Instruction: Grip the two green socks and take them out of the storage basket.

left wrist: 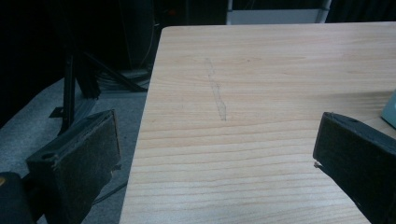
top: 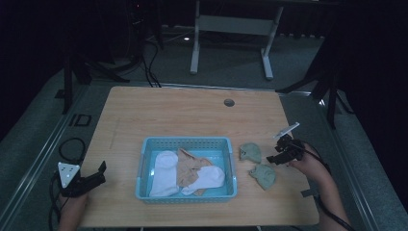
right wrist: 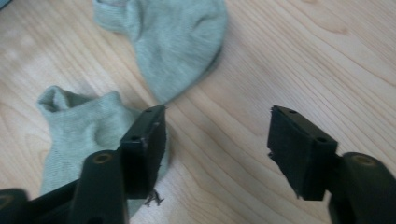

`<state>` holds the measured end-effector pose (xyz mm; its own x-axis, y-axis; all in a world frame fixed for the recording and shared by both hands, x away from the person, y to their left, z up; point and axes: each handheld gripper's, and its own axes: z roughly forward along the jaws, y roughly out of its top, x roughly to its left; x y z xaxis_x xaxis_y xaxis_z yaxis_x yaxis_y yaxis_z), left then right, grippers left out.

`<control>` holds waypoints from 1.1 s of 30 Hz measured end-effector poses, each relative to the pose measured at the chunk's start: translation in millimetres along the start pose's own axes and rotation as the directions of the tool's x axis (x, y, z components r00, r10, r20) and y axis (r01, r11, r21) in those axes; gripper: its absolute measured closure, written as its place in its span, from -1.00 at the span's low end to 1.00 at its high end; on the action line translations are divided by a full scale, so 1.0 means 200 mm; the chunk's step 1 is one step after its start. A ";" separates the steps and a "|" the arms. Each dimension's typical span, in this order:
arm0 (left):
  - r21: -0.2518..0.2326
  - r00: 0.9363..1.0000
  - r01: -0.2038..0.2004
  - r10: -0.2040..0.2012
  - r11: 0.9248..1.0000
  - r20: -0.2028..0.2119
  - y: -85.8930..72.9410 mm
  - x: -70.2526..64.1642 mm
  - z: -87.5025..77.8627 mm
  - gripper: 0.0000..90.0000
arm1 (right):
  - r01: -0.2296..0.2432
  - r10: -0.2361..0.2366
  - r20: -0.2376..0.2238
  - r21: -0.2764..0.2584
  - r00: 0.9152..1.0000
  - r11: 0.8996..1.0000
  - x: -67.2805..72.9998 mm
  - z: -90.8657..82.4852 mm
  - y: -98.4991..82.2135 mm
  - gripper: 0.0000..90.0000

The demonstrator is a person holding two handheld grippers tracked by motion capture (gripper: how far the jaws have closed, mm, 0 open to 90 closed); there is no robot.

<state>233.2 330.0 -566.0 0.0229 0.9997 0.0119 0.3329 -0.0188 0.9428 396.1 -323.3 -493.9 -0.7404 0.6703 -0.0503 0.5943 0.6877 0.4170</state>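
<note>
The right gripper (top: pixel 284 153), jaws wide and empty, hung just right of two green socks (top: pixel 250 152) lying right of the basket (top: pixel 144 163), while the left gripper (top: pixel 96 177), also open and empty, sat far left.

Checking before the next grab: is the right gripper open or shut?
Open. The right gripper has its jaws apart with bare table between them, beside the two green socks.
</note>
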 end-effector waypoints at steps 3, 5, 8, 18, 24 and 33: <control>0.000 1.000 -0.001 0.001 1.000 -0.001 0.00 0.00 0.00 -0.99 | -0.048 0.048 0.007 -0.025 0.999 0.999 -0.02 0.00 -0.04 -0.32; 0.000 1.000 -0.001 0.001 1.000 -0.002 0.00 0.00 0.00 -0.99 | -0.075 0.076 0.014 -0.033 0.997 0.997 -0.04 0.00 -0.08 -0.35; 0.000 1.000 -0.001 0.001 1.000 -0.001 0.00 0.00 0.00 -0.99 | -0.125 0.127 0.021 -0.077 0.992 0.989 -0.07 -0.02 -0.14 -0.55; 0.000 1.000 -0.001 0.001 1.000 -0.001 0.00 0.00 0.00 -0.99 | -0.263 0.271 0.008 -0.215 0.963 0.941 -0.12 -0.04 -0.31 -0.73; 0.000 1.000 -0.001 0.001 1.000 -0.001 0.00 0.00 0.00 -0.99 | -0.310 0.356 0.100 -0.315 0.929 0.897 -0.11 -0.02 -0.39 -0.73; 0.000 1.000 -0.002 0.002 1.000 -0.003 0.00 0.00 0.00 -0.99 | -0.343 0.434 0.156 -0.406 0.887 0.847 -0.08 0.02 -0.45 -0.73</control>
<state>233.2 329.8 -566.0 0.0207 0.9997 0.0149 0.3326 -0.0209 0.9428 354.8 -394.7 -534.4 -0.3502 0.9367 -0.0051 0.6296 0.2394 0.7391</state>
